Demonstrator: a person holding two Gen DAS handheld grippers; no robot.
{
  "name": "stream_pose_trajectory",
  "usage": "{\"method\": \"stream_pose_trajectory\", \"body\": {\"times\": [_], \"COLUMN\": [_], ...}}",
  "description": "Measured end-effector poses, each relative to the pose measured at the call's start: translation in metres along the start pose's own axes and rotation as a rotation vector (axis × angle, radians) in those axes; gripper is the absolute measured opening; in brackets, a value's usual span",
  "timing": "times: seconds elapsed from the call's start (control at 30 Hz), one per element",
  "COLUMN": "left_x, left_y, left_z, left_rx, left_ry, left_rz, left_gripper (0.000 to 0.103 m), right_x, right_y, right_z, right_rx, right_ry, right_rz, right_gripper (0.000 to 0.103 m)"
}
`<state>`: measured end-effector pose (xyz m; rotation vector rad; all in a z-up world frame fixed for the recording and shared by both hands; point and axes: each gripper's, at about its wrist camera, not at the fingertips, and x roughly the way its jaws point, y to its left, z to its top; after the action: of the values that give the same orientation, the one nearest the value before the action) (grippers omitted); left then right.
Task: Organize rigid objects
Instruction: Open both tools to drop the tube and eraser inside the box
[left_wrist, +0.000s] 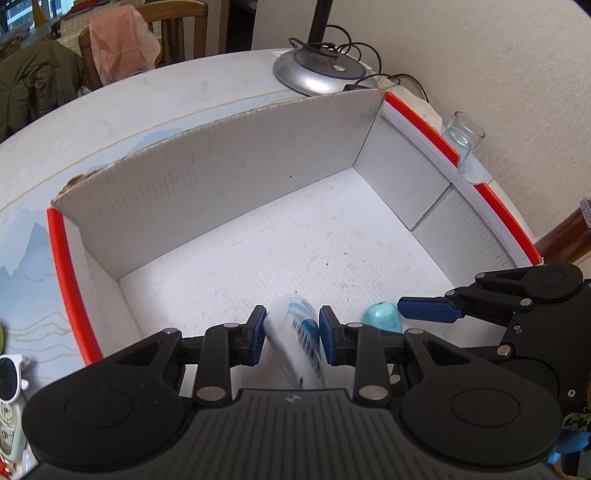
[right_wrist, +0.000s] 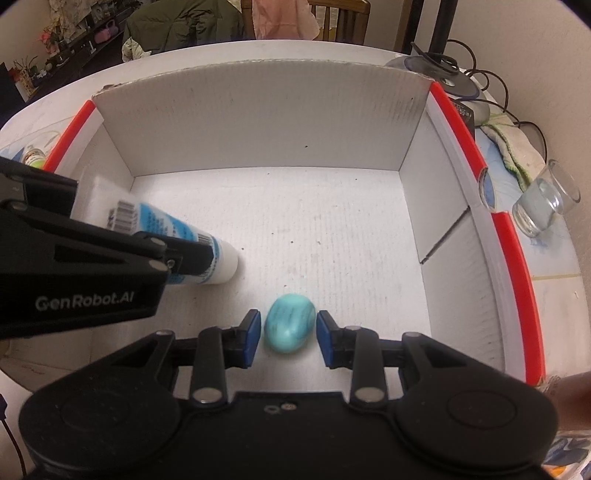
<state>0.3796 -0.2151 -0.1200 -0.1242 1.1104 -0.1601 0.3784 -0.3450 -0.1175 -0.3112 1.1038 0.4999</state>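
Note:
A white cardboard box (left_wrist: 221, 177) with red edges stands open on the round table. My left gripper (left_wrist: 291, 334) is shut on a white and blue tube (left_wrist: 295, 314), tilted with its capped end down near the box floor. In the right wrist view the tube (right_wrist: 159, 221) enters from the left, with a finger (right_wrist: 192, 258) of the left gripper on it. A turquoise egg-shaped stone (right_wrist: 290, 325) lies on the floor of the box (right_wrist: 258, 122). My right gripper (right_wrist: 289, 332) straddles it, with a thin gap at each pad. The stone (left_wrist: 382, 315) shows beside a right finger (left_wrist: 430, 310).
A glass tumbler (right_wrist: 546, 201) stands just outside the box's right wall. A silver lamp base (left_wrist: 317, 72) with cables sits behind the far wall. White sunglasses (left_wrist: 9, 373) lie left of the box. A chair with a pink cloth (left_wrist: 122, 40) stands beyond the table.

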Motion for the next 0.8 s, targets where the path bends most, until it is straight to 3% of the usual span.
{"method": "stream_pose_trajectory", "body": {"times": [0.27,0.5,0.67,0.8], "left_x": [-0.007,-0.036,-0.068,-0.093], "left_y": [-0.001,-0.004,-0.002,0.005], "left_z": [-0.007,-0.015,-0.026,-0.038], "left_rx": [-0.026,-0.025,-0.019,-0.029], "left_ry": [0.020,-0.054,-0.139,-0.198], "left_rz": [0.002,0.004,0.013,0.022], "left_gripper": [0.030,0.030,0.030,0.030], "right_x": [-0.008,-0.026,-0.047,-0.064], "right_y": [0.000,0.001,0.011,0.024], "right_z": [-0.005,-0.010,-0.013,-0.017], "right_rx": [-0.005,-0.015,-0.028,-0.046], "right_ry": [-0.023,-0.079,-0.137,-0.176], "right_rz": [0.022,0.034,0.062,0.074], "right_gripper": [0.038,0.044,0.063,0.069]}}
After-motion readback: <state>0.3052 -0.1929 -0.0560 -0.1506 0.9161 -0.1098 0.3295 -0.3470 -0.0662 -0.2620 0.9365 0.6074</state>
